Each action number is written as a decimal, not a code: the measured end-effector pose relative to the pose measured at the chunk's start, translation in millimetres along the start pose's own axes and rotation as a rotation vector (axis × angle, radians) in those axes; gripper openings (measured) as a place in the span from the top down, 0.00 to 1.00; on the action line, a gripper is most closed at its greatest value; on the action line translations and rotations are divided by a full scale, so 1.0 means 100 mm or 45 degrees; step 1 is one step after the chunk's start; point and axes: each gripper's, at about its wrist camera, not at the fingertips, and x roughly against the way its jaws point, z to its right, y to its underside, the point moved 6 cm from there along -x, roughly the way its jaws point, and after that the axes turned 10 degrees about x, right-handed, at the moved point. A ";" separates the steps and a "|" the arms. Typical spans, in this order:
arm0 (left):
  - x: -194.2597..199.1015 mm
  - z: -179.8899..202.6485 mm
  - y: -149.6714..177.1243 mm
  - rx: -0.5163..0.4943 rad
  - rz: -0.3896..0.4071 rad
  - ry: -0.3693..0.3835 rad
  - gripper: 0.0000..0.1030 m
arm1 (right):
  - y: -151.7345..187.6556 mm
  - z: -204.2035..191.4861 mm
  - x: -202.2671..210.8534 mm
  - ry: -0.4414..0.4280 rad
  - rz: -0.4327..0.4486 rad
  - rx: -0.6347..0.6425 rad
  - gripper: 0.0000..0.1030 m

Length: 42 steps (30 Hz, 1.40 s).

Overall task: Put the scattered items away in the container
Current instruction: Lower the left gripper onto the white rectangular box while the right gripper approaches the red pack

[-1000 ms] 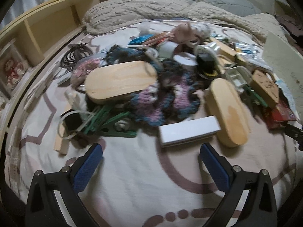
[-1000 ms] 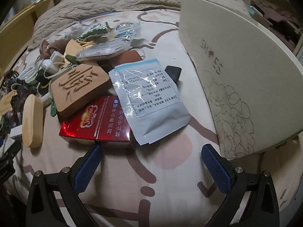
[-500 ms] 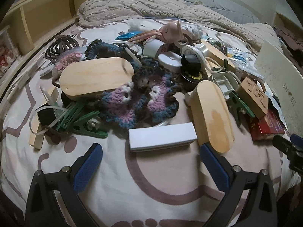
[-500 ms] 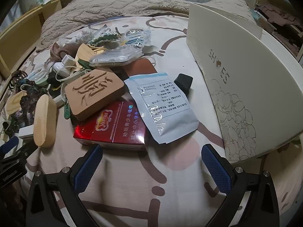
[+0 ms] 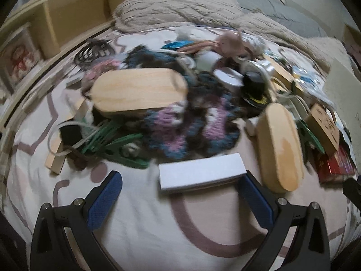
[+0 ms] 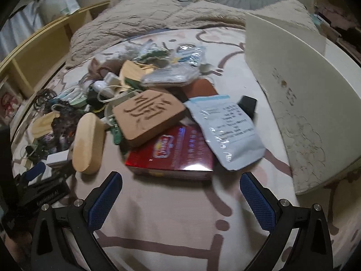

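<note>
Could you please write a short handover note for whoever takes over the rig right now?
Left gripper: open, empty, low over the bed, white box just ahead between its fingers.
Right gripper: open, empty, facing the red box; the wooden block and white pouch overlap it.
Container: the cream shoe box stands right of the pile.
Done: nothing seems packed; its inside is hidden.
Left: the whole pile, including both oval wooden pieces, crochet and green clips.
</note>
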 end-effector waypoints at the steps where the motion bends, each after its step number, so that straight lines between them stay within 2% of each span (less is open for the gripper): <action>1: -0.01 -0.02 0.00 0.014 -0.005 0.009 0.00 | 0.00 -0.01 0.01 -0.008 0.009 0.001 0.00; 7: -0.05 -0.06 -0.01 0.011 0.000 0.018 0.00 | -0.03 0.01 0.04 -0.123 0.052 -0.062 0.00; 11: -0.05 -0.06 0.02 0.057 0.000 0.043 0.00 | -0.08 -0.04 0.07 -0.224 0.102 -0.103 0.00; 20: 0.00 -0.03 0.07 0.064 0.024 0.044 0.00 | -0.12 -0.11 0.09 -0.243 0.117 -0.084 0.00; 23: 0.00 -0.03 0.07 0.067 0.025 0.043 0.00 | -0.09 -0.11 0.05 -0.174 0.077 -0.058 0.00; 27: 0.01 -0.04 0.08 0.083 0.031 0.049 0.00 | -0.05 -0.09 -0.06 -0.151 0.025 -0.046 0.00; 42: 0.05 -0.05 0.07 0.137 0.041 0.046 0.00 | -0.02 -0.08 -0.43 0.117 -0.074 -0.039 0.00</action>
